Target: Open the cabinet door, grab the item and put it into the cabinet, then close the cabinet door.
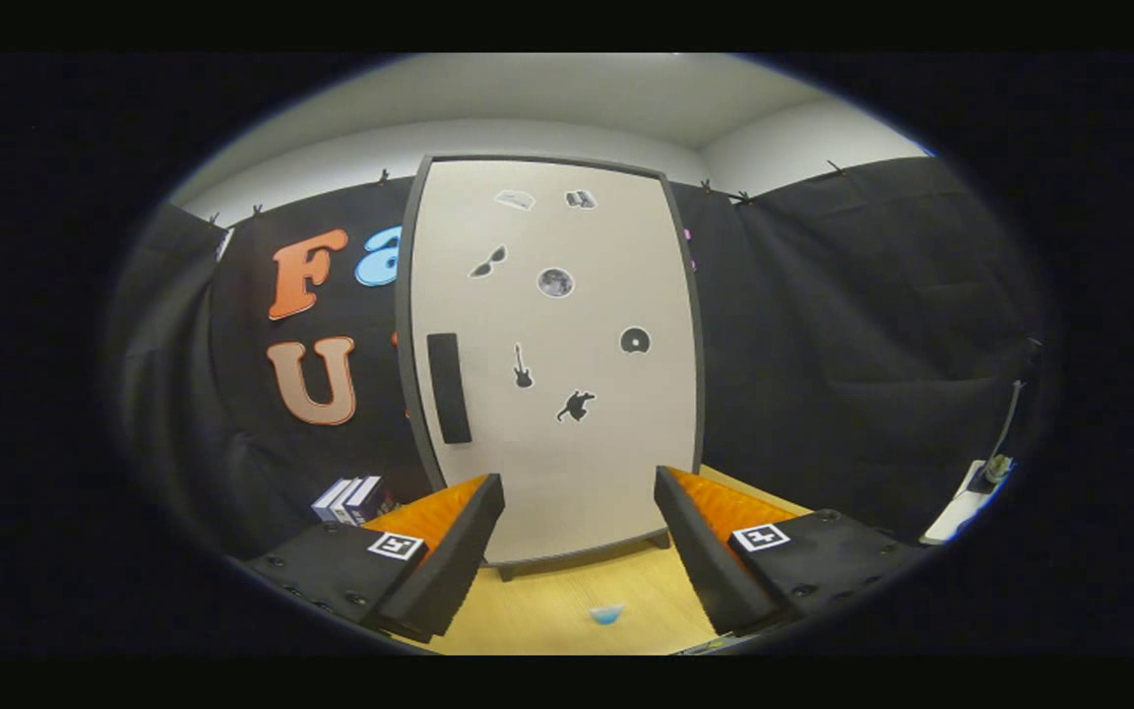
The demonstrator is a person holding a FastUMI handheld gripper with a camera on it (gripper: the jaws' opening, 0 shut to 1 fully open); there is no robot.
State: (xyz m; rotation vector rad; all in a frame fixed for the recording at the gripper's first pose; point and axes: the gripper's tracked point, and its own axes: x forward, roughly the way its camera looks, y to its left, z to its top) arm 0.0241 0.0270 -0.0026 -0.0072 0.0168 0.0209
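Cabinet (552, 394): centre of frame, tall pale box on short feet, standing on the table beyond the fingers; largest thing here.
Door (567, 463): closed, flush in its dark frame; small stickers scattered over the upper half.
Handle (448, 387): dark upright bar at the door's left edge, mid height; above and ahead of the left finger, well apart from it.
Table (567, 591): light wood, lower centre, running from the cabinet feet back toward the fingers.
Books (350, 499): small stack, lower left, beside the cabinet and behind the left finger.
Gripper (579, 551): lower centre, fingers spread wide, nothing between them; aimed square at the lower door.
Item (606, 613): small blue object on the table, bottom centre, in the gap between the fingers and near their base; too small to tell what it is. Taken to be the thing to stow.
Progress: judged at the very start. Door not yet opened, item not yet grabbed, nothing stowed, closing still to come.
Next, as a guess: lift toward the handle, upper left of the fingers.
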